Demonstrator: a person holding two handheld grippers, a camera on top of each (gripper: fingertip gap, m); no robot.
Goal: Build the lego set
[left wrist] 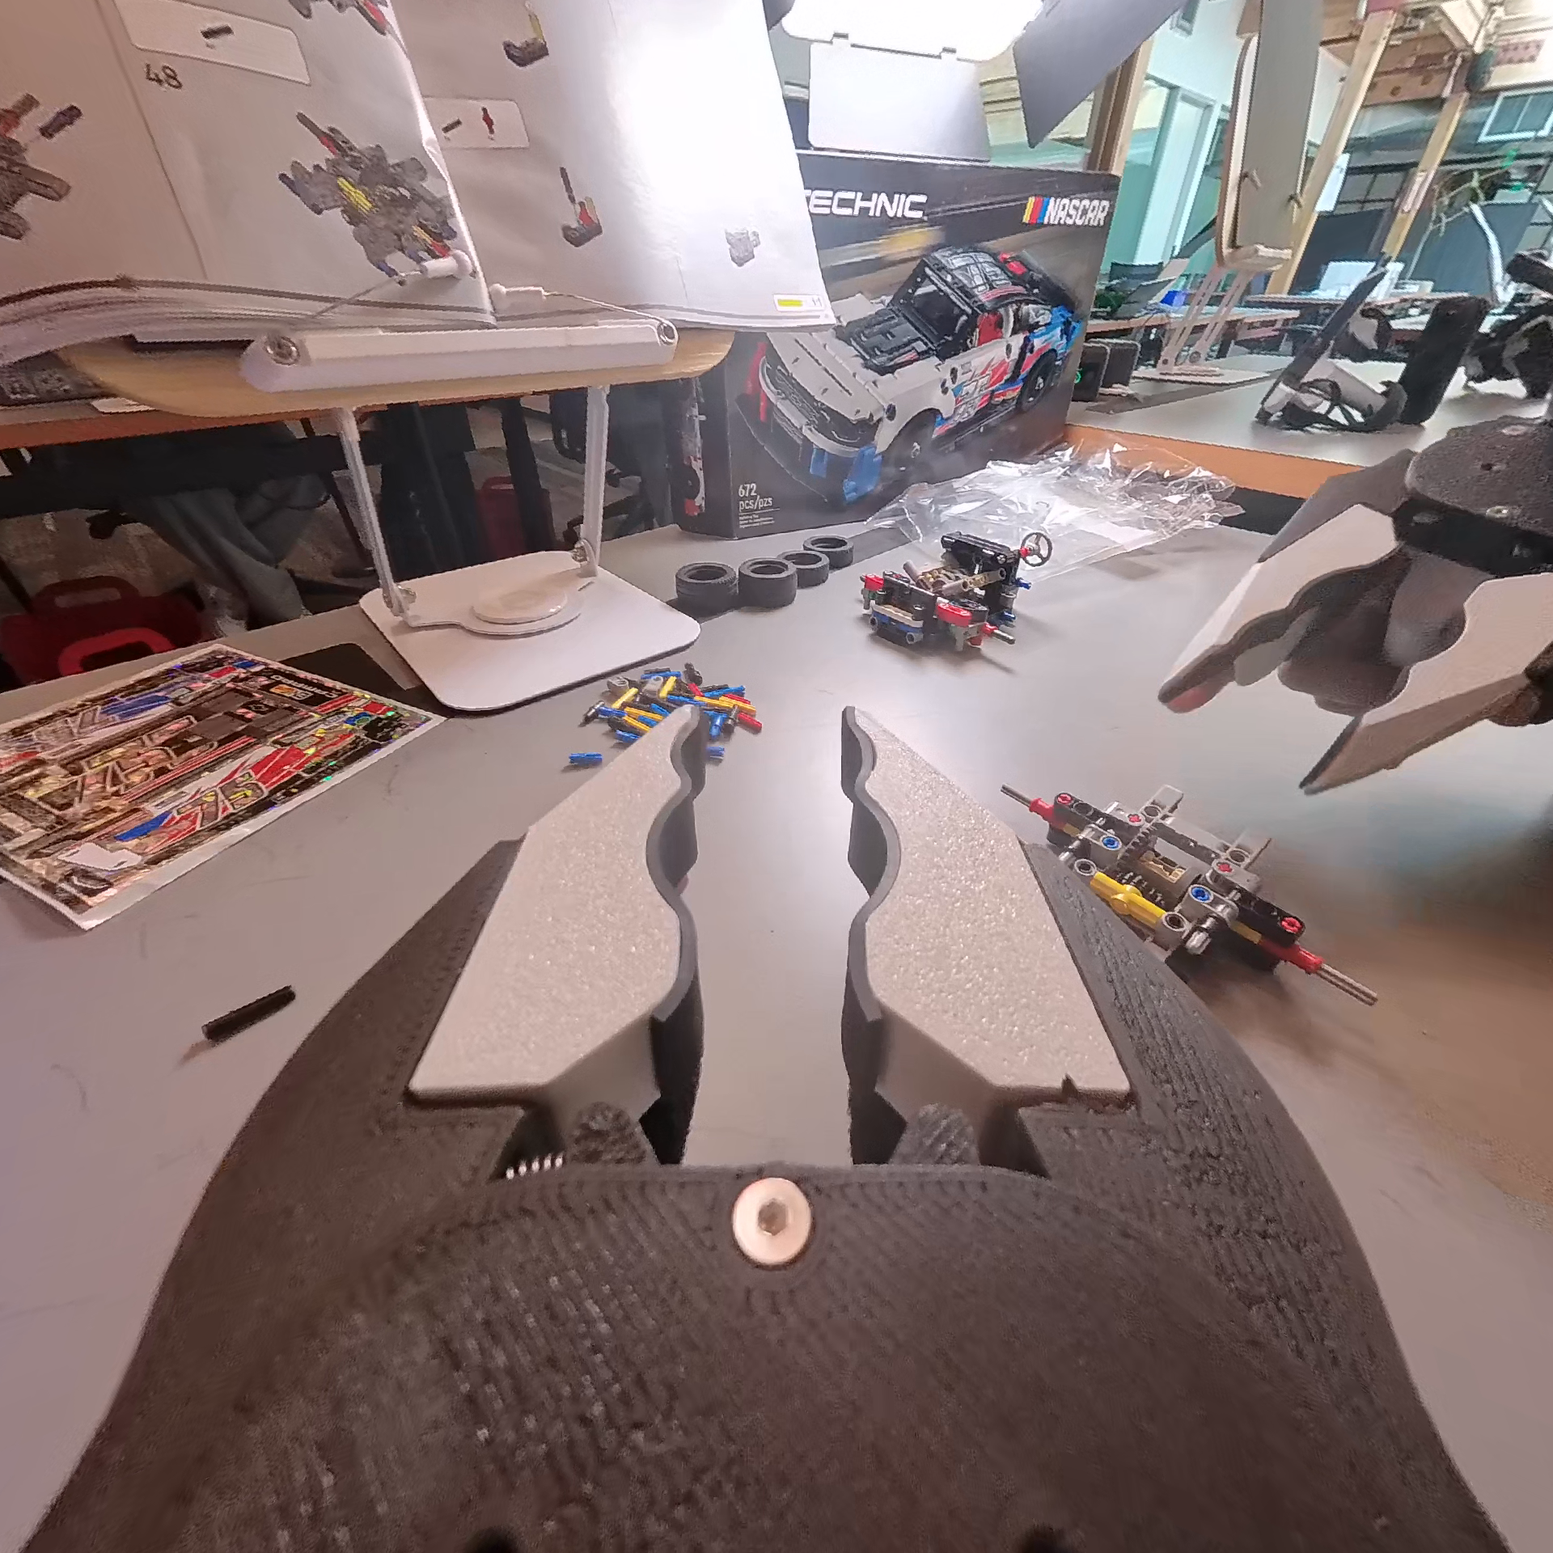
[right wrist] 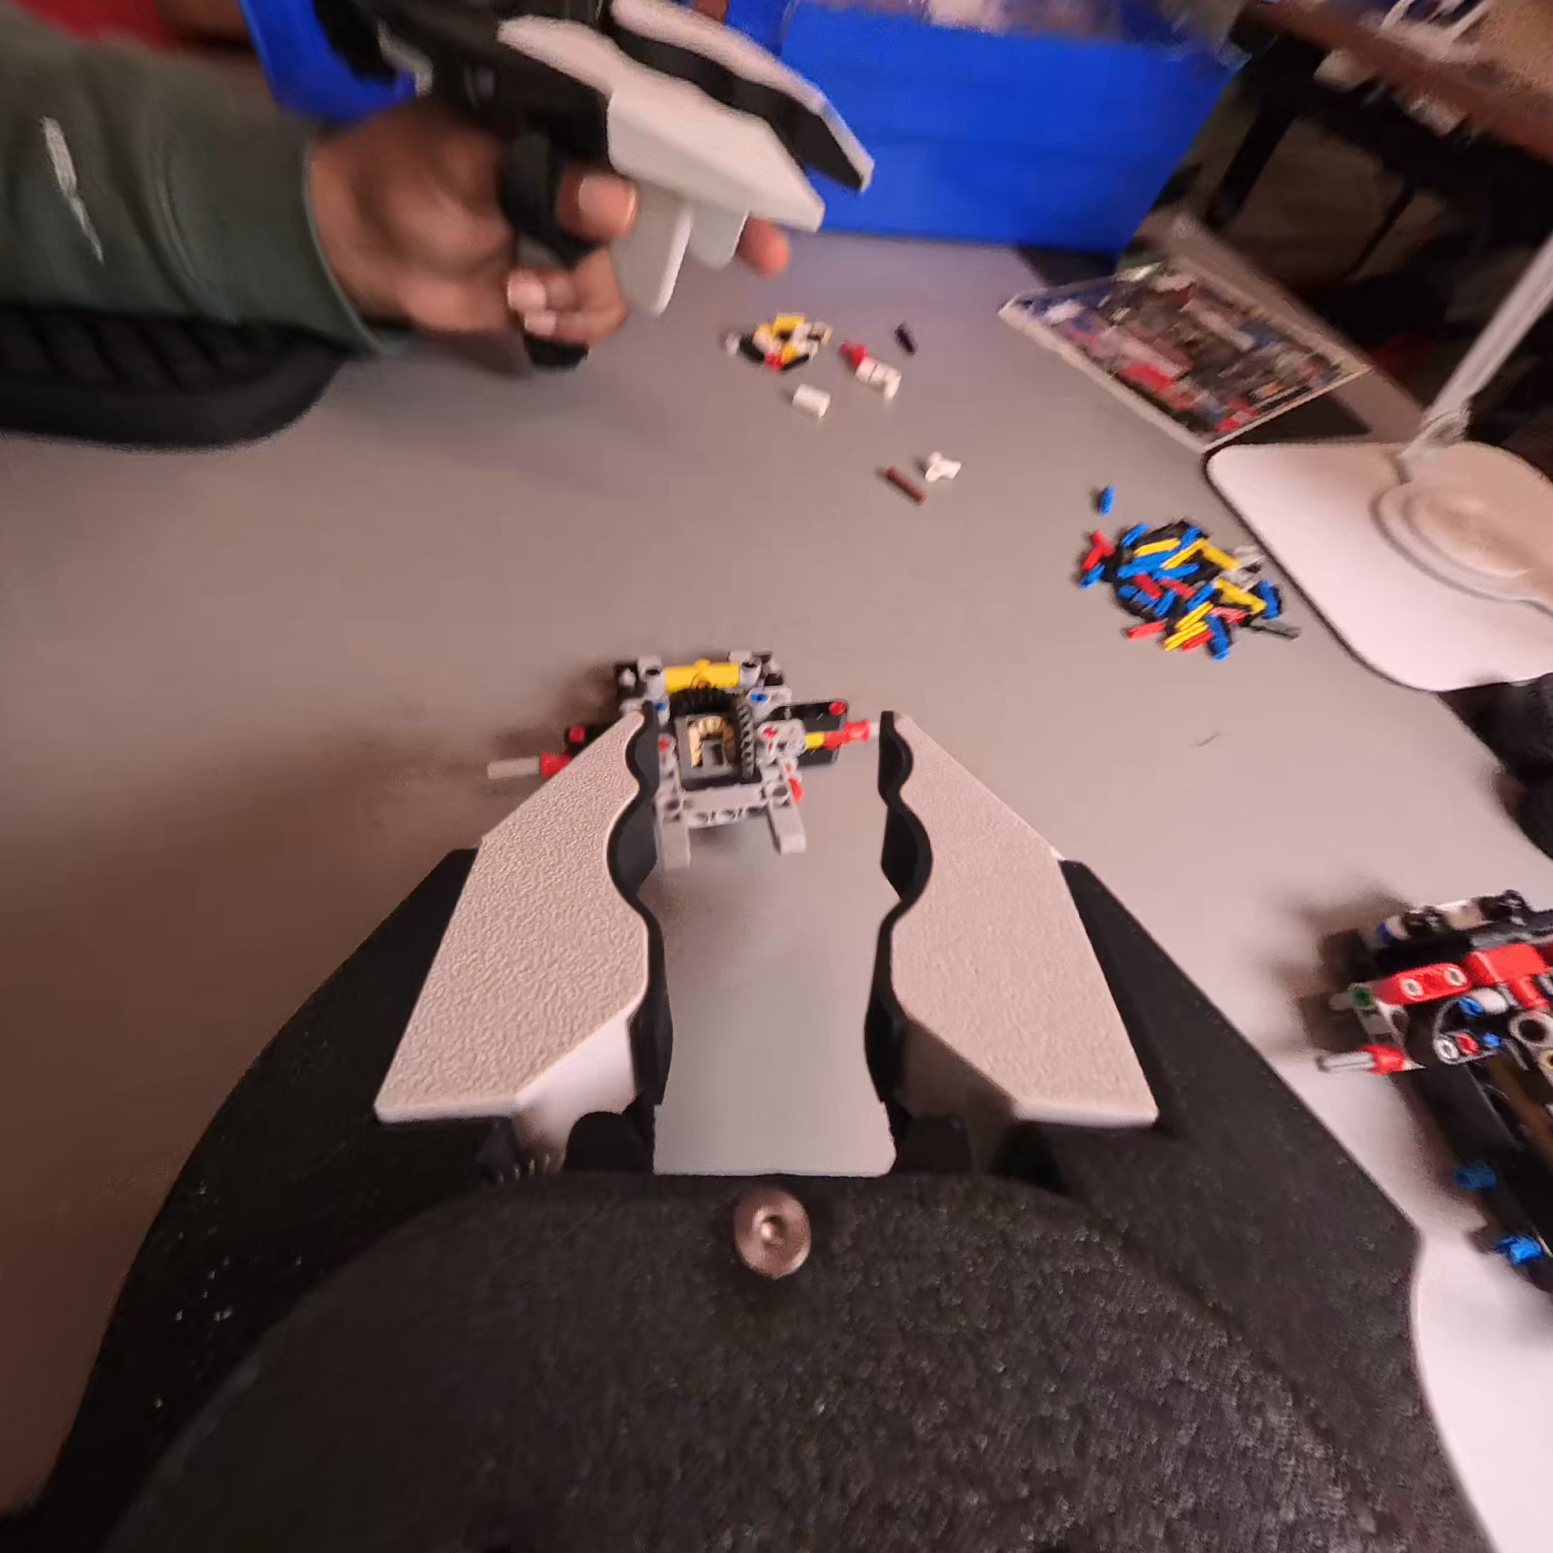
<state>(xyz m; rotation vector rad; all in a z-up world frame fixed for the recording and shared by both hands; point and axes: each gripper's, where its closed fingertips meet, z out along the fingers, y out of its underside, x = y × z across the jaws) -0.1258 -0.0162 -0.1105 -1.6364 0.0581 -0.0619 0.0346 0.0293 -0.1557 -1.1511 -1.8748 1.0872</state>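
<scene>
My left gripper (left wrist: 773, 731) is open and empty above the grey table (left wrist: 840, 655), just in front of a pile of small coloured pins (left wrist: 672, 706). In the right wrist view a hand (right wrist: 471, 227) holds it up at the far left (right wrist: 714, 168). My right gripper (right wrist: 765, 731) is open and hovers over a small grey gear assembly with a yellow part and red-tipped axles (right wrist: 723, 739), which lies on the table. The left wrist view shows this gripper (left wrist: 1244, 739) raised above the assembly (left wrist: 1176, 874), not gripping it.
A larger chassis build (left wrist: 950, 597), several black tyres (left wrist: 765, 576), a plastic bag (left wrist: 1067, 496) and the set's box (left wrist: 908, 336) lie farther off. A book stand (left wrist: 538, 622) with the open manual (left wrist: 336, 168), a sticker sheet (left wrist: 168, 756) and a black pin (left wrist: 248, 1013) are on the left. Loose parts (right wrist: 874, 370) lie near a blue bin (right wrist: 1008, 109). Tip to tip, the grippers are about 20 cm apart.
</scene>
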